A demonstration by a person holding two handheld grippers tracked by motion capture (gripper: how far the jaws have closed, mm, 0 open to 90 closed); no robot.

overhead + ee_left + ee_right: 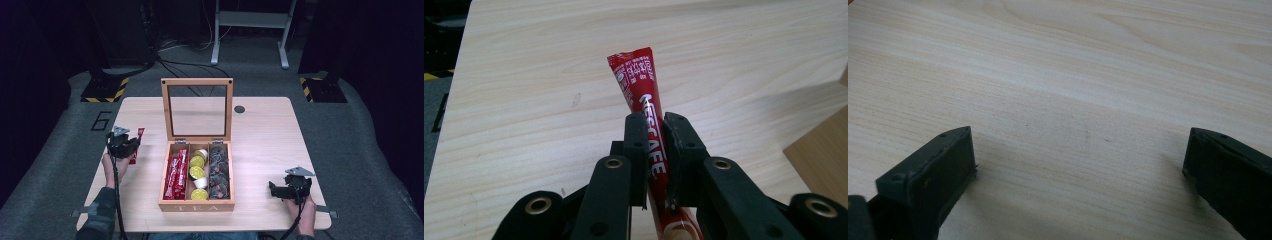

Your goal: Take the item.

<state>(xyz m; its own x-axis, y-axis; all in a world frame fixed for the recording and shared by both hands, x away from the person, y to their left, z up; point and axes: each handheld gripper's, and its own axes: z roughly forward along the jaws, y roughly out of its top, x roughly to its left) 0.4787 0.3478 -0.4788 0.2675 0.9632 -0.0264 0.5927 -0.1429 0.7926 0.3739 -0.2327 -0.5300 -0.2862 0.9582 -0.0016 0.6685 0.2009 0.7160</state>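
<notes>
My left gripper [126, 144] [655, 125] is shut on a red Nescafe stick sachet [639, 85] [140, 134], which sticks out past the jaws over the table's left side. An open wooden tea box [197, 204] stands in the middle, its glass lid [197, 109] raised upright. Its left compartment holds more red sachets [176, 175], the middle one yellow-topped capsules [198, 172], the right one dark capsules [219, 172]. Over bare wood near the front right, my right gripper [275, 189] [1080, 160] stands open with nothing between its jaws.
The light wooden table [270, 145] has a small dark round hole [239, 109] behind the box. Black stands with yellow-black striped bases [105, 90] and a grey metal frame [250, 30] stand on the floor beyond the table.
</notes>
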